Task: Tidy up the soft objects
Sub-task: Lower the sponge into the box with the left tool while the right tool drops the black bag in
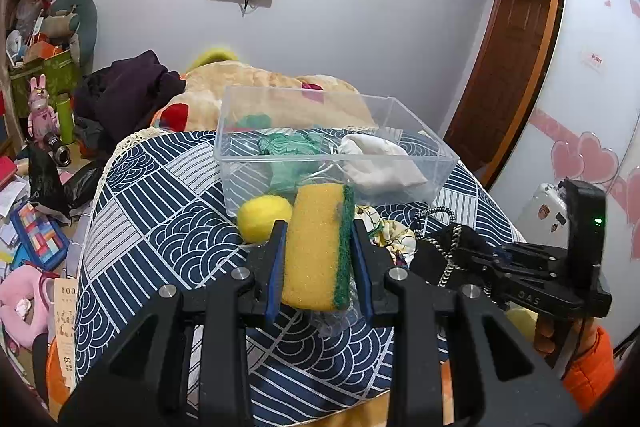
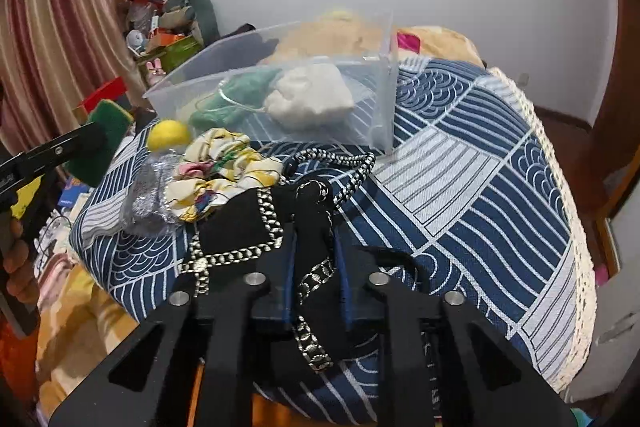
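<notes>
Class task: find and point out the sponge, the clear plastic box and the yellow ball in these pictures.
sponge point(image 1: 316, 247), left wrist view, on its yellow face.
clear plastic box point(image 1: 404, 157), left wrist view, on its near rim.
yellow ball point(image 2: 169, 134), right wrist view, on its middle.

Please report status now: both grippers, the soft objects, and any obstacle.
Left gripper shut on sponge. Right gripper shut on black cloth. Bin holds green cloth, white pouch. Ball, scrunchie lie before bin.
</notes>
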Motion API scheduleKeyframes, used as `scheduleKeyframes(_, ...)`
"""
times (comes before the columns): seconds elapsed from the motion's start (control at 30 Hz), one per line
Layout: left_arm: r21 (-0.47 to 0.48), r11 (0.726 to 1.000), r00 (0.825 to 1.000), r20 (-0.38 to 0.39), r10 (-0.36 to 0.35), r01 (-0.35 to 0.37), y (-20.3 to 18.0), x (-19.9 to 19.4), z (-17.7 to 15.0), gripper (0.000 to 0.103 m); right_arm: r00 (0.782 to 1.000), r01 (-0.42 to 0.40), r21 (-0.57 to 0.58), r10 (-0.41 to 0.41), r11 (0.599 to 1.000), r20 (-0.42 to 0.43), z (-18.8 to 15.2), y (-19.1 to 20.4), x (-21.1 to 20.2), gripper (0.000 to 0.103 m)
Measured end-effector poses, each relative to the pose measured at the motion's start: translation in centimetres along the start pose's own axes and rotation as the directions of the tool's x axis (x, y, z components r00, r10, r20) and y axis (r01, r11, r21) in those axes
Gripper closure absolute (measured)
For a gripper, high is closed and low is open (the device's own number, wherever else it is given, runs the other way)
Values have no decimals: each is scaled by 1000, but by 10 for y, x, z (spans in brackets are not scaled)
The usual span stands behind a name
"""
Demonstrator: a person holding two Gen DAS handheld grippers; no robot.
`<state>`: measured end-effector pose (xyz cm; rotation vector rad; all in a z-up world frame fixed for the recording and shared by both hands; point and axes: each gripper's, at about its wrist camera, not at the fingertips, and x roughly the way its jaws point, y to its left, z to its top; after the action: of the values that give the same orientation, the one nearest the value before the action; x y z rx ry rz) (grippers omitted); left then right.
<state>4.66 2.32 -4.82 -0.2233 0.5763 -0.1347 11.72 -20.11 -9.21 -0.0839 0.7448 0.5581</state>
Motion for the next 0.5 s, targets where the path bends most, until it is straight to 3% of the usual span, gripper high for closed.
scheduleKeyframes(0.23, 5, 1000, 1000, 21, 18, -18, 2, 0, 12, 73, 994, 1, -52, 4, 999, 110, 14, 14, -40, 91)
scheduleKeyframes(0.5, 15, 999, 994, 99, 42, -44, 6, 1, 58, 73, 948, -7, -5, 9, 1000, 319, 77, 14, -75, 91)
